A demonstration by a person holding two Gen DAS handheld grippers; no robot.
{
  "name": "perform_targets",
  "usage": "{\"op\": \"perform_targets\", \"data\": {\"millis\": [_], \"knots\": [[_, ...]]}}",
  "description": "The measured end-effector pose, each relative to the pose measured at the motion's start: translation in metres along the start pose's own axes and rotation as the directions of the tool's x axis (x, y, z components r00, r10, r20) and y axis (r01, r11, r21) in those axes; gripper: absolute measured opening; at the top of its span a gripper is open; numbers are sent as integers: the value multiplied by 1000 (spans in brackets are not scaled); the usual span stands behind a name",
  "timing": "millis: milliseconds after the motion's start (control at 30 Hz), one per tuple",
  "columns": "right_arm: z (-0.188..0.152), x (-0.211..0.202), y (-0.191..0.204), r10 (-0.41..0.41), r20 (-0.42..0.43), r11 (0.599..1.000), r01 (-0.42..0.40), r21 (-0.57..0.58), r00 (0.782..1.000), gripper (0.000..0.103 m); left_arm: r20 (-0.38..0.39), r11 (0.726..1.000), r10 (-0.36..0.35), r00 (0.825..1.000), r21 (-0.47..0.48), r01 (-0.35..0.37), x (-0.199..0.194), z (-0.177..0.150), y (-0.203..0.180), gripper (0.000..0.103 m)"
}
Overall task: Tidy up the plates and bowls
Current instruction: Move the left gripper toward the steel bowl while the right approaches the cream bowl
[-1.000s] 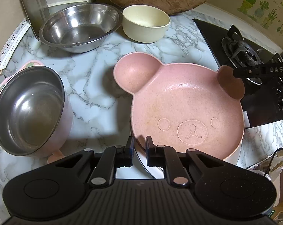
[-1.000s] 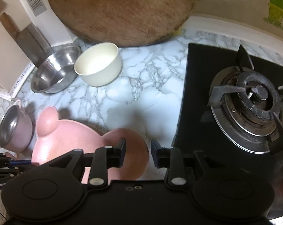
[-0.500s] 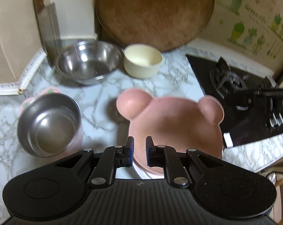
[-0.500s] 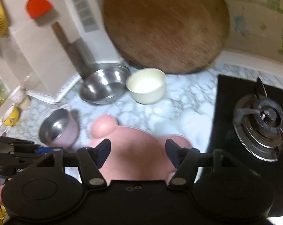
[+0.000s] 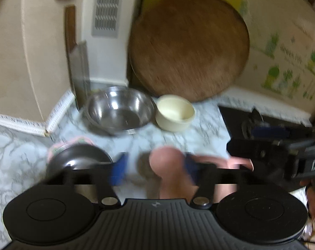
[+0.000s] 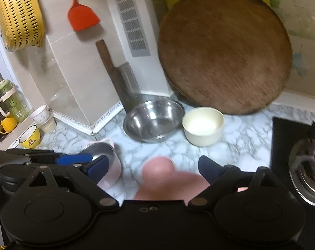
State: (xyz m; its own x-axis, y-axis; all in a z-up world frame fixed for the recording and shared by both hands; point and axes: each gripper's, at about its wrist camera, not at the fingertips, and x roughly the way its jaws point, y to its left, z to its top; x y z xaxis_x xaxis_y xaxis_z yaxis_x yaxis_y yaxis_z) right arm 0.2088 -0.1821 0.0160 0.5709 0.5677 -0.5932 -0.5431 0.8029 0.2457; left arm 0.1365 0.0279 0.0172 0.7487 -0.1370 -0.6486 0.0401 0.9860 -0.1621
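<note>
At your twelve o'clock the round chopping board (image 6: 225,50) was rough, scored wood. The steel bowl (image 6: 154,120) shone glossy; the cream bowl (image 6: 203,126) looked smooth and matt, on polished marble-patterned counter (image 6: 245,137).

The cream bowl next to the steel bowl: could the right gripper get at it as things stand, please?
Probably yes. The right gripper has its jaws opening with nothing between them, and only bare marble counter lies ahead of the cream bowl; the pink bear plate sits lower, beneath the jaws.

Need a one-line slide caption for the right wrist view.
Right gripper opening above the pink bear plate, nothing gripped; steel bowl and cream bowl wait behind.
</note>
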Motion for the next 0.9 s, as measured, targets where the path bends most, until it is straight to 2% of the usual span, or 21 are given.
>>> {"op": "perform_targets", "data": {"millis": [167,300,367,533,667,900], "knots": [[12,19,14,0,13,1000,0,-4,1000,95,48,1000,7,999,16,-8,3,17,19,79],[22,33,25,-14,50,999,16,-37,999,103,65,1000,16,998,-8,-16,15,34,42,79],[25,41,28,-25,69,999,29,-44,997,103,66,1000,25,998,-11,-24,26,45,53,81],[36,77,27,-71,40,997,71,-5,997,103,1,999,27,1000,-29,-27,70,68,81,81],[42,113,21,-128,-29,990,130,55,991,103,-42,999,47,998,-14,-48,103,81,94,81],[42,169,10,-193,-139,963,215,162,971,100,-166,994,68,984,-73,-81,168,93,124,81]]}}
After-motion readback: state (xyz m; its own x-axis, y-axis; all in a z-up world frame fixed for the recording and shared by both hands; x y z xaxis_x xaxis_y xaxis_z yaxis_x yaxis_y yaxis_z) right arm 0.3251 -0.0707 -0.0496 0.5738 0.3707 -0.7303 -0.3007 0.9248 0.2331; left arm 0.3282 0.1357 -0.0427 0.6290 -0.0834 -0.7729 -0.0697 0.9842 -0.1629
